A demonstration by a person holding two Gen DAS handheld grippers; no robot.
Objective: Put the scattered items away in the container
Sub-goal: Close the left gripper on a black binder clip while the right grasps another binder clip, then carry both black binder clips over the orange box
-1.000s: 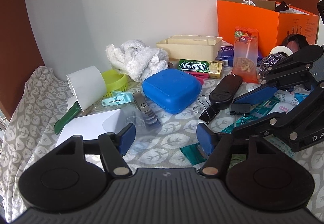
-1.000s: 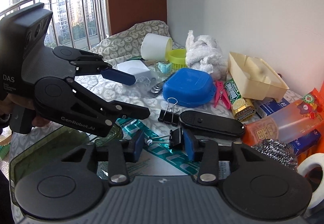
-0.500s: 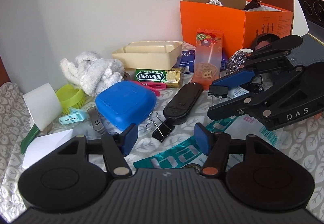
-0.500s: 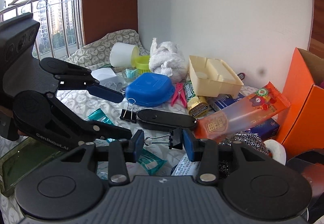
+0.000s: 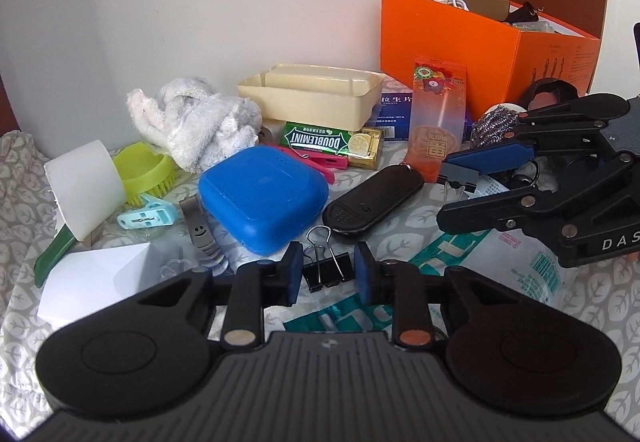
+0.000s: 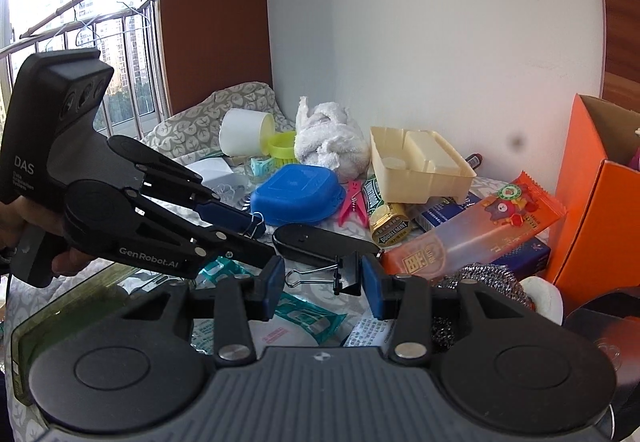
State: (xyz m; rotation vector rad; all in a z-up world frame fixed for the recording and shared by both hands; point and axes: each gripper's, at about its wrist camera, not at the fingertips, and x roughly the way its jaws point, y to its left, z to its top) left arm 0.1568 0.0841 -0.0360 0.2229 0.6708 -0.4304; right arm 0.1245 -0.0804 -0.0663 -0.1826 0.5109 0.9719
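Closing left gripper [image 5: 327, 274] (around binder clip [image 5: 326, 270])

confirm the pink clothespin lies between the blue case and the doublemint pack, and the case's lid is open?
Not quite: the blue case is closed, as the left wrist view shows. The pink clothespin does lie between it and the Doublemint pack.

leaf-print cloth [image 5: 24, 202] carries a blue case [image 5: 262, 198], white towel [image 5: 196, 126], black remote [image 5: 372, 202].

lidded case [image 5: 262, 198] left of remote [image 5: 372, 200], towel [image 5: 196, 122] behind
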